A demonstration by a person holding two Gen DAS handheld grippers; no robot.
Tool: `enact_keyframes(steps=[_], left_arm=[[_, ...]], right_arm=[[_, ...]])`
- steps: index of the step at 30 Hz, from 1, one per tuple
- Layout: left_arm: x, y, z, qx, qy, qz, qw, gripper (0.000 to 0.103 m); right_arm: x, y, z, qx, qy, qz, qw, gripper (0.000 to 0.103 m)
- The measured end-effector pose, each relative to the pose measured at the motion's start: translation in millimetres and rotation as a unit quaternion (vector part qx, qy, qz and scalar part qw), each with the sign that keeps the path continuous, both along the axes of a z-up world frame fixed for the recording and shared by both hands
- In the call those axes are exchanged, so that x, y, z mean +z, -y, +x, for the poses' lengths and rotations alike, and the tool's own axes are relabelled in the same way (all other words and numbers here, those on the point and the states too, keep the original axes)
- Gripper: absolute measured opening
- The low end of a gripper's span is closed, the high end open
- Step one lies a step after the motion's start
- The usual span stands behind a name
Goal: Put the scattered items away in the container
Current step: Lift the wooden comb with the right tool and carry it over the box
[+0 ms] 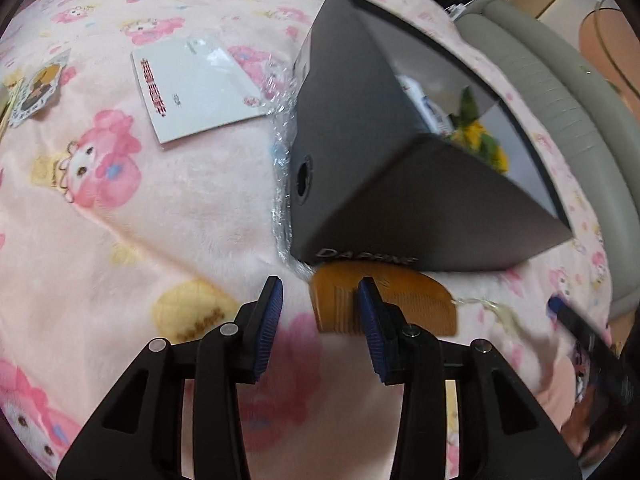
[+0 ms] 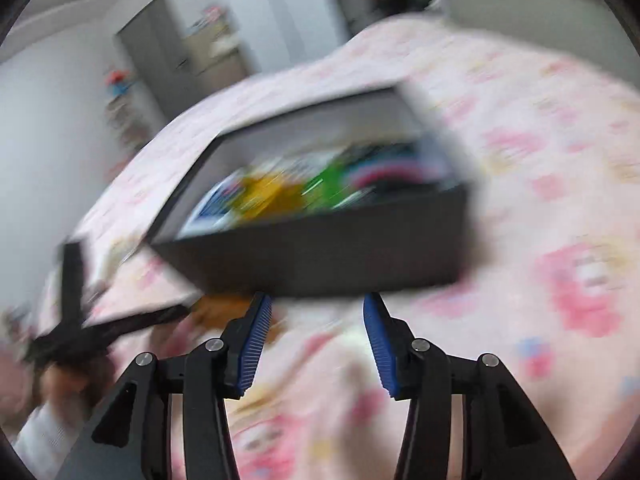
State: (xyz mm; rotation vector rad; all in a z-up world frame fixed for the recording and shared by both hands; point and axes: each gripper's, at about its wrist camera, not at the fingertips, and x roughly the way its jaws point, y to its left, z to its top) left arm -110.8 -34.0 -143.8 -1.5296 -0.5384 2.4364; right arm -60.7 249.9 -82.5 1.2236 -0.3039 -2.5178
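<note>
A dark grey box (image 1: pixel 380 168) sits on the pink cartoon blanket (image 1: pixel 168 208); yellow and green items (image 1: pixel 480 136) lie inside it. An orange wooden comb (image 1: pixel 412 300) lies flat against the box's near corner. My left gripper (image 1: pixel 320 300) is open just above the blanket, its right pad in front of the comb's left part. In the blurred right wrist view the same box (image 2: pixel 340 256) holds colourful items, and my right gripper (image 2: pixel 316 312) is open and empty just short of its near wall. The comb (image 2: pixel 216 312) shows as an orange blur on the left.
A white card (image 1: pixel 196 92) and a sticker (image 1: pixel 36 92) lie on the blanket to the left. Clear plastic wrap (image 1: pixel 280 132) lies along the box's left side. The grey bed frame (image 1: pixel 560 100) curves at the right. The left gripper (image 2: pixel 80 320) shows dark at the left.
</note>
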Motion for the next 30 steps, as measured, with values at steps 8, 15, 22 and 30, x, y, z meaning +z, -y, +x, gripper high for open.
enact_keyframes(steps=[8, 15, 22, 30], left_arm=[[0, -9, 5, -0.019, 0.005, 0.002, 0.9998, 0.025], [-1, -9, 4, -0.024, 0.011, 0.015, 0.9995, 0.025], [-5, -15, 1, -0.021, 0.021, 0.029, 0.9991, 0.029], [-18, -13, 7, -0.003, 0.039, 0.055, 0.9977, 0.034]], right_arm=[[-60, 36, -41, 0.047, 0.115, -0.042, 0.991, 0.044], [-67, 41, -57, 0.033, 0.119, -0.046, 0.991, 0.044], [-66, 52, -66, 0.034, 0.096, -0.034, 0.994, 0.035], [-78, 59, -60, 0.051, 0.111, -0.018, 0.992, 0.022]])
